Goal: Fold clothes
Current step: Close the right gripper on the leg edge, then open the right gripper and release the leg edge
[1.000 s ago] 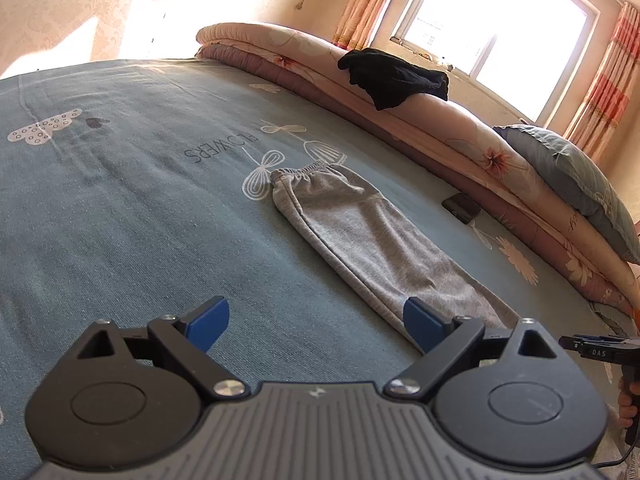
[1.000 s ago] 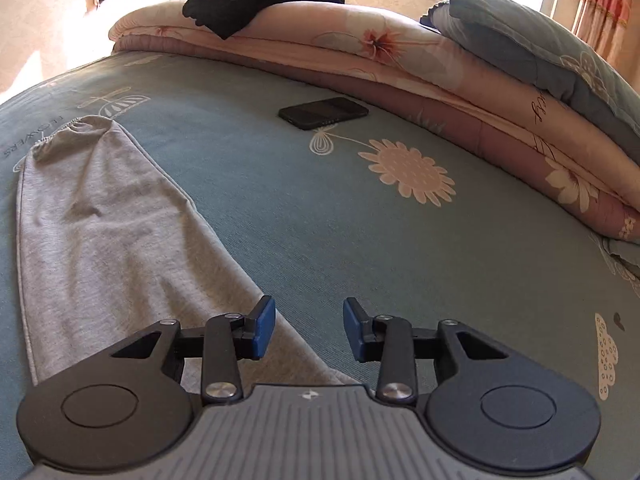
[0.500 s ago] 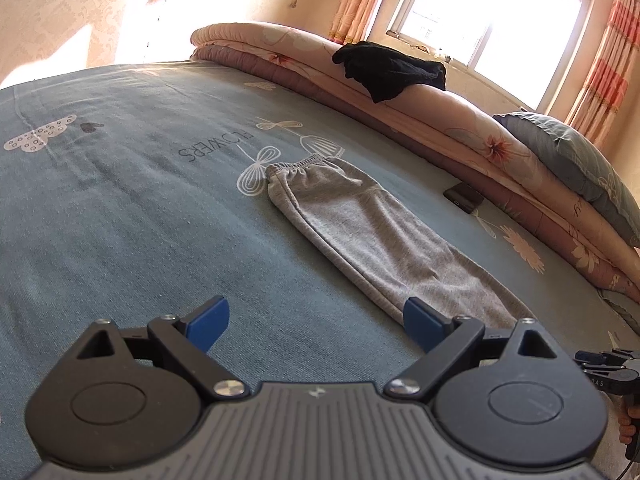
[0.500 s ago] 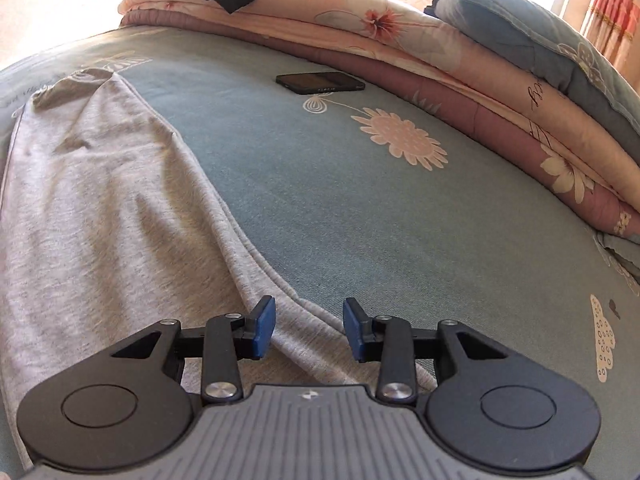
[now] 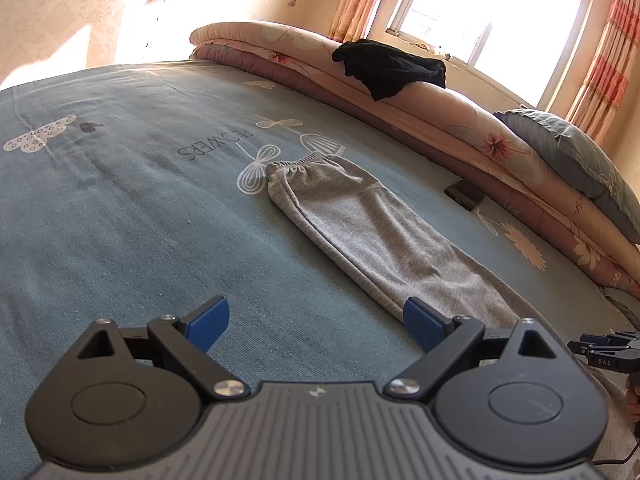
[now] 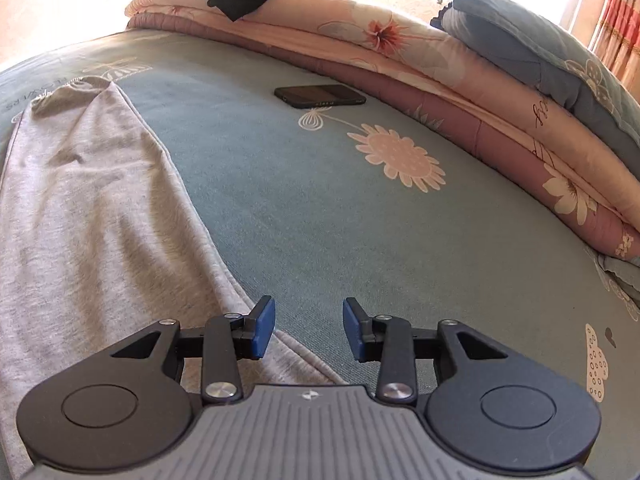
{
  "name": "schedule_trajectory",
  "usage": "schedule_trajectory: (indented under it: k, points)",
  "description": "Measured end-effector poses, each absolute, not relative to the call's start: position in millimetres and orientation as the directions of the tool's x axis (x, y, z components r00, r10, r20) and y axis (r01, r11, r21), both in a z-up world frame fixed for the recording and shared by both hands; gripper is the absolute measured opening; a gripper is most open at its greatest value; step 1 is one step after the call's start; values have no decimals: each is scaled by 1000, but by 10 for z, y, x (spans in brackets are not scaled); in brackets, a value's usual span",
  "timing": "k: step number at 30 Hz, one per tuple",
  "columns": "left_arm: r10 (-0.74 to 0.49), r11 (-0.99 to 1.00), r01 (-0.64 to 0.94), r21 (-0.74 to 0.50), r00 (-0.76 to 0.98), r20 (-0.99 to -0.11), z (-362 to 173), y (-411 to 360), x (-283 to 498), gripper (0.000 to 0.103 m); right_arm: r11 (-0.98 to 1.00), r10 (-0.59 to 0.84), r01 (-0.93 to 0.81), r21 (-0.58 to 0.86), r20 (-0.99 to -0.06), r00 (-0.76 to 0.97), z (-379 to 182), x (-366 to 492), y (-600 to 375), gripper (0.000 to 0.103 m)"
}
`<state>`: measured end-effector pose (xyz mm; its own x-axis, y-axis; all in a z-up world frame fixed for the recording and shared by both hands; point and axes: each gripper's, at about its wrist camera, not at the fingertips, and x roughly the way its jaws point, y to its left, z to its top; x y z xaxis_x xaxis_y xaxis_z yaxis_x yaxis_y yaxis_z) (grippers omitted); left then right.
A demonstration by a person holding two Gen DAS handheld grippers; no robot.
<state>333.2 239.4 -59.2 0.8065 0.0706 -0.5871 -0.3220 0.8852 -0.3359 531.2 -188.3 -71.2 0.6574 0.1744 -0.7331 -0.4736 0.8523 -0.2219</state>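
Grey sweatpants [image 5: 372, 236] lie folded lengthwise on the teal bedsheet [image 5: 120, 208]; through my left wrist view, my left tongs [image 5: 316, 322] gape wide, empty. Through my right wrist view, my right tongs [image 6: 309, 327] stand partly open, empty, over the sweatpants' hem.

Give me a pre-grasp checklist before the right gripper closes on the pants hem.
1. Right gripper open, nothing between the pads: ok.
2. Hem edge of the grey sweatpants between its jaws: not ok; the edge runs under the left-hand pad and the gap is mostly over the bedsheet.
3. Left gripper open and empty: ok.
4. Left gripper lined up on the hem: not ok; only its right-hand pad is near the fabric.
5. Sweatpants lying flat and lengthwise, waistband at the far end: ok.
6. Phone clear of the fold path: ok, it lies off to the side near the quilt.
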Motion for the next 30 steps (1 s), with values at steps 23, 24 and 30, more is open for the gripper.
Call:
schedule_trajectory:
  k: [23,24,30]
  points:
    - [73,880,-331,-340,802,-592,-616,2415,3343,94,929,105,-311,-200,-664,740,-736,5531,-1831,3]
    - [72,879,-331,-343,804,-591,-614,2418,3340,94,933,149,-326,-154,-658,738,-683,5500,-1854,6]
    - [70,880,-328,-344,805,-589,-606,2415,3337,94,881,247,-457,-119,-709,661,-758,5414,-1620,9]
